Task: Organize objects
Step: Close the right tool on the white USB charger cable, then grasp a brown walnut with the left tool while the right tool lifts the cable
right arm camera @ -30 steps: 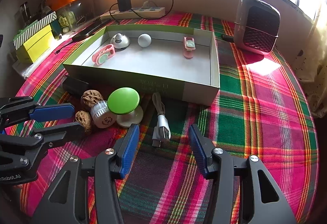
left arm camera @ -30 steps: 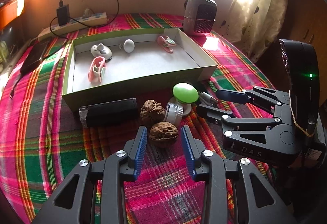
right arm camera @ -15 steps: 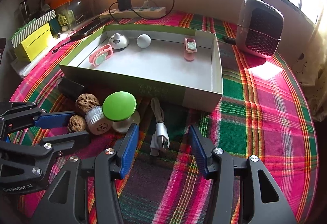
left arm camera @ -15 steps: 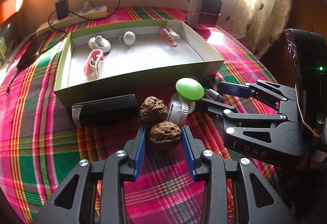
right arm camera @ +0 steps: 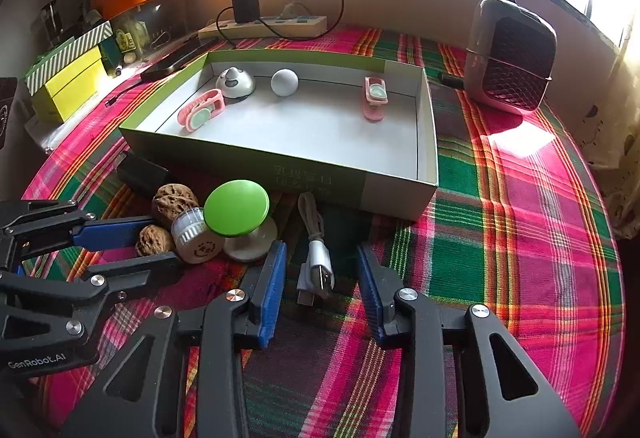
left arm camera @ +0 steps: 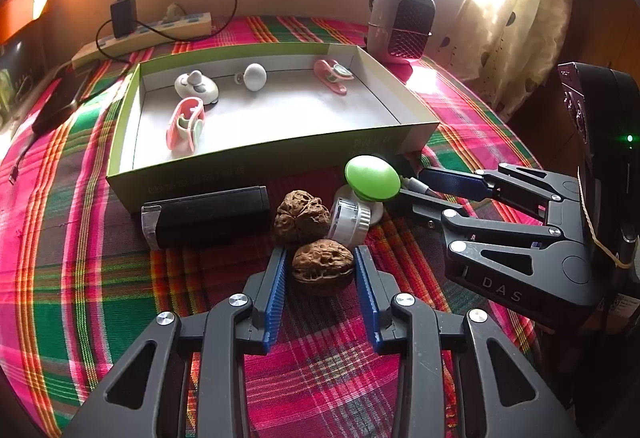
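A brown walnut (left arm camera: 322, 266) lies on the plaid cloth between the blue pads of my left gripper (left arm camera: 320, 250). Its jaws are closing; the pads stand right beside the shell, with a thin gap on the left. A white USB cable (right arm camera: 316, 270) lies with its plug between the pads of my right gripper (right arm camera: 320, 250), whose jaws are closing with gaps on both sides. The right wrist view shows the left gripper (right arm camera: 160, 242) around the walnut (right arm camera: 154, 240). The left wrist view shows the right gripper (left arm camera: 414, 184) at the right.
A second walnut (left arm camera: 302, 216), a white ridged cap (left arm camera: 350, 222), a green-topped knob (left arm camera: 372, 178) and a black case (left arm camera: 208, 218) lie before the green box (left arm camera: 272, 158), which holds pink and white items. A heater (right arm camera: 512, 54) and power strip (right arm camera: 264, 26) stand behind.
Both grippers' jaws have narrowed, the left around the walnut and the right around the cable plug. Neither hand has shifted noticeably.
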`<state>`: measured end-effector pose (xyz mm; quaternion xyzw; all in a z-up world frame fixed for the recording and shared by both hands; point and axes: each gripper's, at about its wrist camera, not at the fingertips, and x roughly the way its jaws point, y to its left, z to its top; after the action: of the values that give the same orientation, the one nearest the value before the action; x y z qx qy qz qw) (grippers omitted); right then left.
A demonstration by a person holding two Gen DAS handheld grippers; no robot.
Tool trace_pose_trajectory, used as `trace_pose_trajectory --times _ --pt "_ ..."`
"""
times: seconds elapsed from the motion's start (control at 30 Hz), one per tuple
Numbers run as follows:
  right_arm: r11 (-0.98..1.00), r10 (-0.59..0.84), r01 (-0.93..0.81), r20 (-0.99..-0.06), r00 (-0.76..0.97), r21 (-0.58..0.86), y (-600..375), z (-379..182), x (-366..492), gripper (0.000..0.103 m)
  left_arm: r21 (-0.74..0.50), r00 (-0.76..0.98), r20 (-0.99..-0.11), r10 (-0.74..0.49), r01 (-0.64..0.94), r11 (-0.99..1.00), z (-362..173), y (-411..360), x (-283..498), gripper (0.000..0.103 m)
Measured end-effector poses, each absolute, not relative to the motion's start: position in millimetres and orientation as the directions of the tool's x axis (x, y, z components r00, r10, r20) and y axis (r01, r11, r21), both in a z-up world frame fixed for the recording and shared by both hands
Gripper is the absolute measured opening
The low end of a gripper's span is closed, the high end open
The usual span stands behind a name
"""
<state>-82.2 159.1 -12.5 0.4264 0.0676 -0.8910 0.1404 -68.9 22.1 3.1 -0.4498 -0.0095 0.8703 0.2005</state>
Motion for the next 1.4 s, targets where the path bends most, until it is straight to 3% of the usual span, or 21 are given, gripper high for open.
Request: trace_pose_trajectory --times 0.2,1.4 --pt "-0.953 -0.194 0.303 -0.777 -0.599 0.004 161.4 -12.3 -81.9 0.018 -0.196 -0.517 -0.777 0.358 -0.341 -0.919 3.3 20.6 -69.7 0.028" --pt "-0.957 -0.203 0.289 -0.763 -0.614 0.022 165.4 -6.8 -76.7 0.016 -0.188 -0.539 -0.762 0.359 -0.346 -0.919 10.6 17.7 -61.5 0.028"
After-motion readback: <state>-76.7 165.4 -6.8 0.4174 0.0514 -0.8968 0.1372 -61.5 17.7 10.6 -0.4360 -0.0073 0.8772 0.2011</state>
